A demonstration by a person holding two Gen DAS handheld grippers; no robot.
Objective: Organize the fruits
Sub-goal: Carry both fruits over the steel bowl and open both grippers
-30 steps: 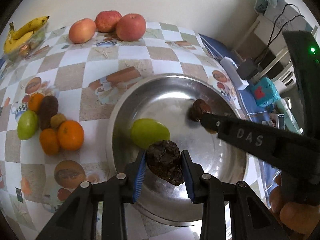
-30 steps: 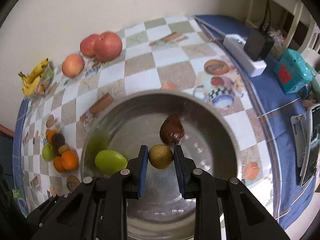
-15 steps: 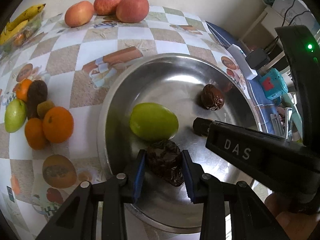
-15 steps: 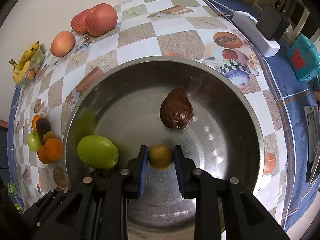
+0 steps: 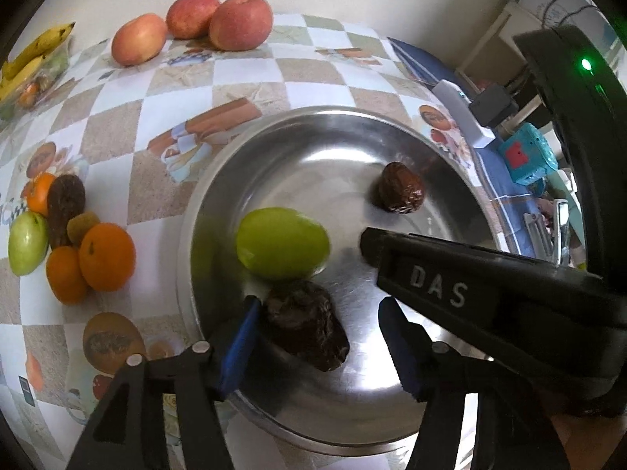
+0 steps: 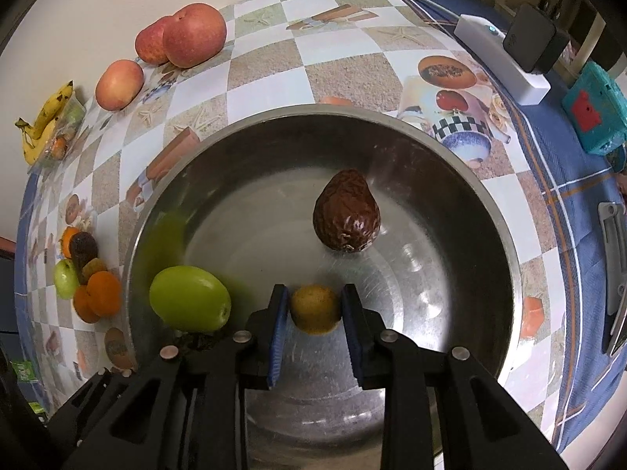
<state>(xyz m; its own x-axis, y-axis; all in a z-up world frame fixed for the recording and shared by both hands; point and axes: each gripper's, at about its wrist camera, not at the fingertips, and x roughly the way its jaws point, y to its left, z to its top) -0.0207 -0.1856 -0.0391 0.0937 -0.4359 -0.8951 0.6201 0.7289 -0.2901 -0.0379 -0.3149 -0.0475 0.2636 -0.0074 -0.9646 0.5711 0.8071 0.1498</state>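
The right gripper (image 5: 376,248) is covering part of the steel bowl (image 5: 313,125) in the left wrist view. The bananas (image 5: 35,55) are getting cut by the picture's edge. In the right wrist view, a dark fruit (image 6: 196,340) is hiding behind the green fruit (image 6: 190,298).

Bowl (image 6: 505,258) far side bare — green fruit (image 6: 190,298) crowds near-left.
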